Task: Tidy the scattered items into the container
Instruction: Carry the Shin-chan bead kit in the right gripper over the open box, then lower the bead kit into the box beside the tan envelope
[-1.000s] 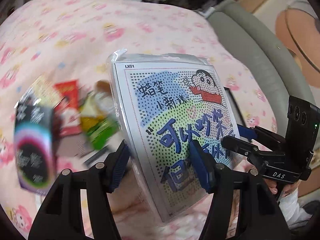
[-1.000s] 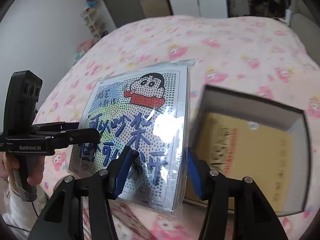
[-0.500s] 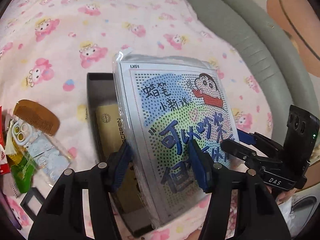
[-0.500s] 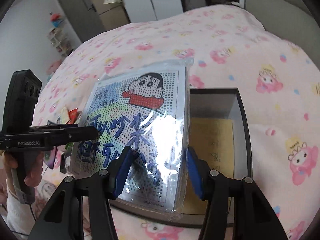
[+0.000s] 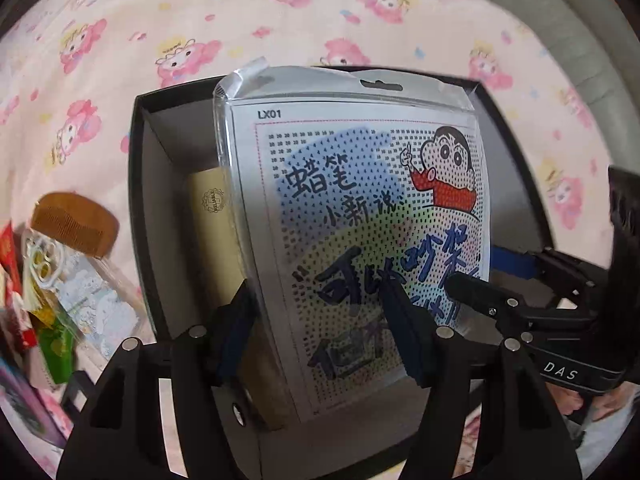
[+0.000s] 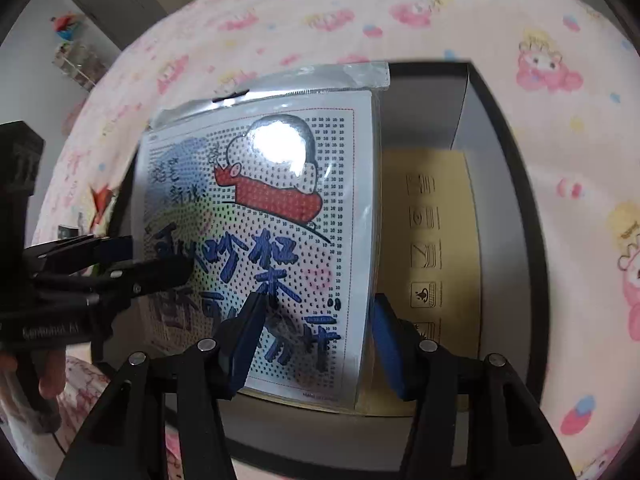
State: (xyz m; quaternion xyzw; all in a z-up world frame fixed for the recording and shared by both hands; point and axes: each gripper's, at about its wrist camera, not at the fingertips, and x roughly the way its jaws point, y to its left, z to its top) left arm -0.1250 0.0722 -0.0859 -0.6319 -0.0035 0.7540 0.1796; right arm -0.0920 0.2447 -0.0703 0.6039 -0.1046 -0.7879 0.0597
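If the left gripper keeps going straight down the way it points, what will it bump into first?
Probably the floor of the black box, or the tan packet lying there. The left gripper points down into it, its jaws opening around the cartoon packet. Depth is unclear.

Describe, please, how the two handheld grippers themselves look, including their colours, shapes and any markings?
Both are matte black plastic tools. The left gripper and right gripper each have two angular black fingers lined with blue rubber pads and studded with round silver pins. White lettering marks the bodies: "DAS" on the right one, "GenRobot.AI", blurred, on the left. No sleeves or cables show clearly.
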